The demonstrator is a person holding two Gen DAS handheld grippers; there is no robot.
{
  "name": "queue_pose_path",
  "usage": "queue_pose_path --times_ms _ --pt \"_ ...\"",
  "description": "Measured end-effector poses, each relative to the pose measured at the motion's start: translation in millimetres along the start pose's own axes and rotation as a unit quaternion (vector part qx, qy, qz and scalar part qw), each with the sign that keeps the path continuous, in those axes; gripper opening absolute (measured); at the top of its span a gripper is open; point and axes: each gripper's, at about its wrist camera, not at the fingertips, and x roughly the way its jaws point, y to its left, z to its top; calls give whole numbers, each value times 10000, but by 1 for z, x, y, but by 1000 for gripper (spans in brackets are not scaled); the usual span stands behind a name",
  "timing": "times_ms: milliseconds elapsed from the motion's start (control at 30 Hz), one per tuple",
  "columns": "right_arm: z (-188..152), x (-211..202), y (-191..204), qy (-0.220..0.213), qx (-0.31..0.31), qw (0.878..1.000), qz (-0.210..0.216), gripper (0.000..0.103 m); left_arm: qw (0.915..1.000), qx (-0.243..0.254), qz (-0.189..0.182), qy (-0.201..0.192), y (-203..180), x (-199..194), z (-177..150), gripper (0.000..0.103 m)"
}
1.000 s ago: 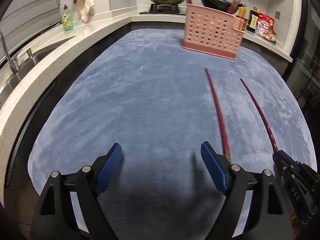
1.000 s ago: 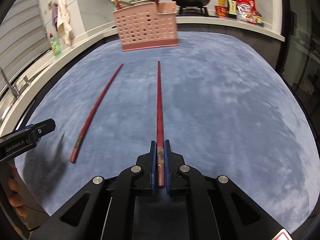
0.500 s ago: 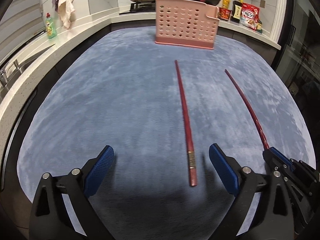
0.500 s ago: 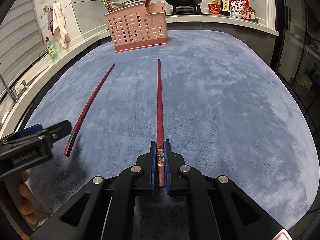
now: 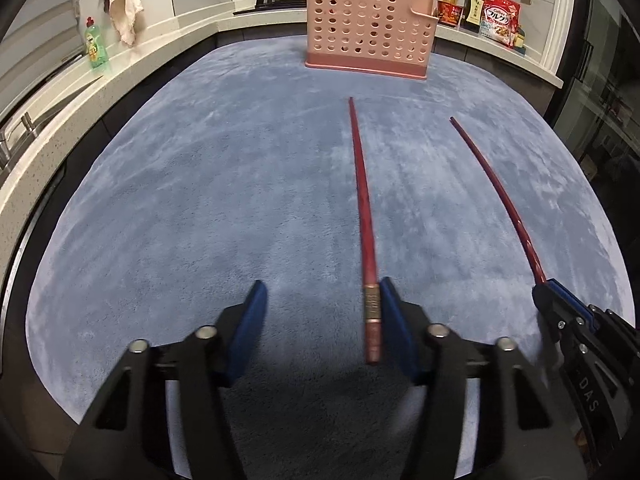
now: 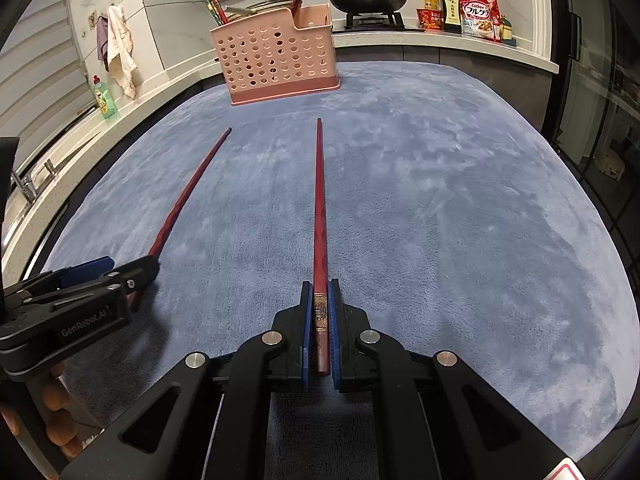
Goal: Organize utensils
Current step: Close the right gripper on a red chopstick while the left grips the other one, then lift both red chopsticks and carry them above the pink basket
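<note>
While the left hand-held gripper (image 5: 320, 316) closes around a chopstick (image 5: 362, 200) on blue cloth (image 5: 200, 184), the right (image 6: 319, 320) clamps another (image 6: 319, 200).

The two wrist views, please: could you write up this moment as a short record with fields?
surface: blue mat
left claw: closing around the loose chopstick, which lies against one pad, not yet clamped
right claw: shut on the second chopstick
holder: pink perforated basket, upright at the mat's far edge, utensils already inside
</note>
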Motion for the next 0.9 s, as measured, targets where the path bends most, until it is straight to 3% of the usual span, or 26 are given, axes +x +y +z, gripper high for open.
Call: queue_pose_path --times_ms 167,600,900 --pt "0 0 1 -1 6 10000 -7 7 9997 -107 -207 77 9 -2 2 13" --pt "2 -5 -1 23 54 9999 92 7 9975 -355 -547 274 25 -14 3 7" --pt "34 -52 -1 -555 91 9981 239 7 9970 -405 -650 -70 39 -54 27 7"
